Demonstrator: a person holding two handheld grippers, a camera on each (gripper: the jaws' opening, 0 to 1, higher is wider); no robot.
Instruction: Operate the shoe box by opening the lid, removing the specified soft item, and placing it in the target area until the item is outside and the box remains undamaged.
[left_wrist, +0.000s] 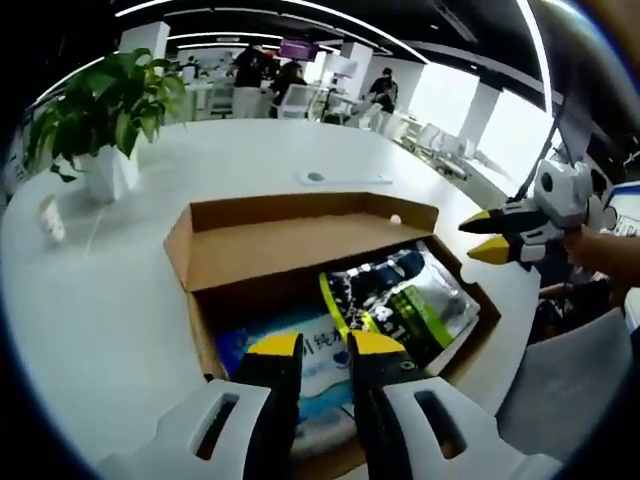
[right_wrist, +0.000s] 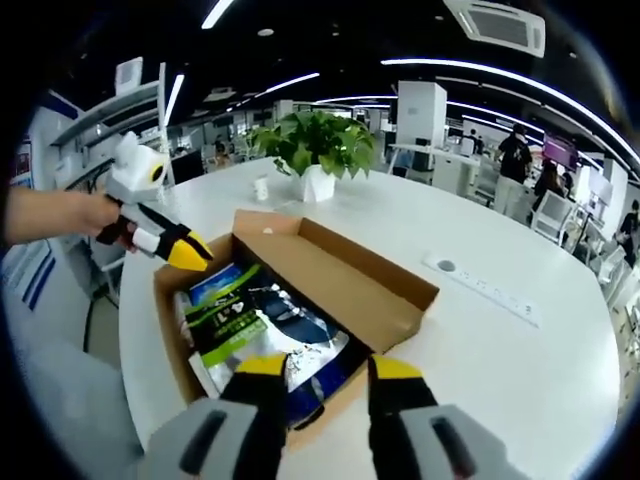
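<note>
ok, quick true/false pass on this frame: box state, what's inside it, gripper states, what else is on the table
1. The shoe box lid is shut. False: it is open, contents exposed.
2. A dark packet with green trim lies inside the box. True.
3. The left gripper is clamped on the packet. False: its jaws hover open above the box, holding nothing.
4. A potted plant stands on the white table beyond the box. True.
5. The right gripper has open jaws. True.
6. The box sits on the floor. False: it rests on the table.

Box (left_wrist: 300, 250), plant (left_wrist: 105, 120) on table (left_wrist: 90, 300)
</note>
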